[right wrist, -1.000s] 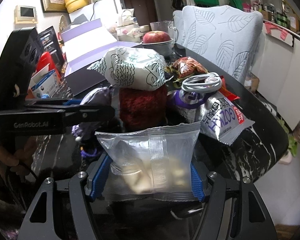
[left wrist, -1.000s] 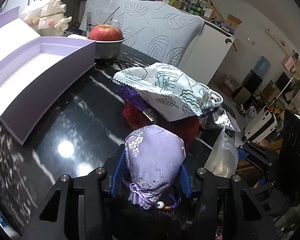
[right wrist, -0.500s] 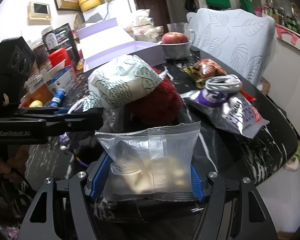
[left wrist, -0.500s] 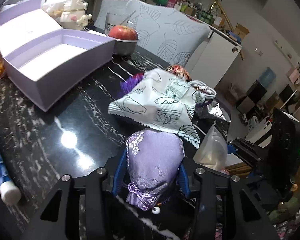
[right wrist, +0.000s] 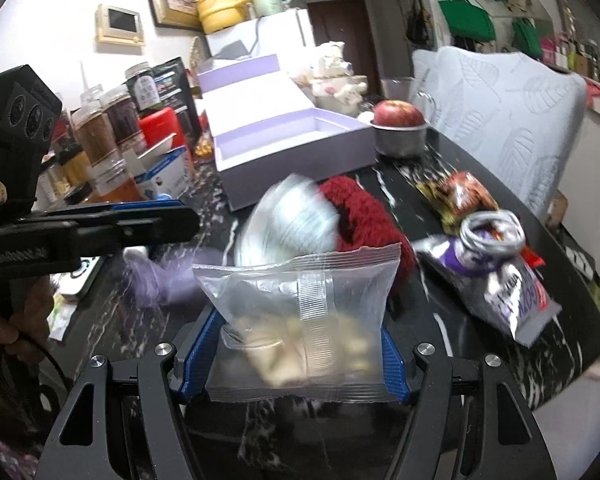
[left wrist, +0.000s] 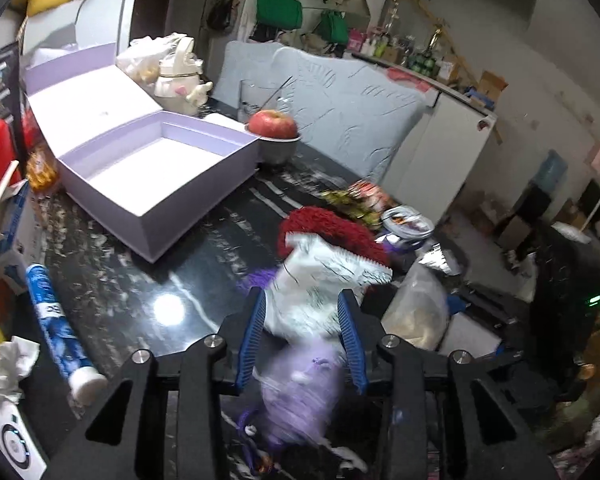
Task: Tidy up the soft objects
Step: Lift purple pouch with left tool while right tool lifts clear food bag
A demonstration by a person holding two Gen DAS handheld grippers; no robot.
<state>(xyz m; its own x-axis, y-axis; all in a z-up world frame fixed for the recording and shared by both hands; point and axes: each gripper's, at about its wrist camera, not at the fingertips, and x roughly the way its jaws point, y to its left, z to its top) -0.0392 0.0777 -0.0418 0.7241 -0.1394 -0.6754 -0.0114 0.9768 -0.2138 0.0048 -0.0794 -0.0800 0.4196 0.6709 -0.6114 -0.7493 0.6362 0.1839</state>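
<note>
**Soft items held over table**

Black marble table [left wrist: 132, 288] carries an open lavender box [left wrist: 160, 176]. Left gripper [left wrist: 302, 332] is fully closed; blurred purple pouch [left wrist: 300, 392] sits between its fingers. Right gripper [right wrist: 292, 356], half open, clamps clear snack bag [right wrist: 300, 312].

Black marble table [left wrist: 132, 280] – leaf-print chair [right wrist: 508, 120] behind, white fridge [right wrist: 276, 32] beyond.

The purple pouch [left wrist: 300, 392] is pure motion smear under the left claw [left wrist: 302, 322], so whether it's pinched is anyone's guess. The patterned packet [right wrist: 288, 220] blurs too, covering part of the red fuzzy thing [right wrist: 364, 216].
</note>
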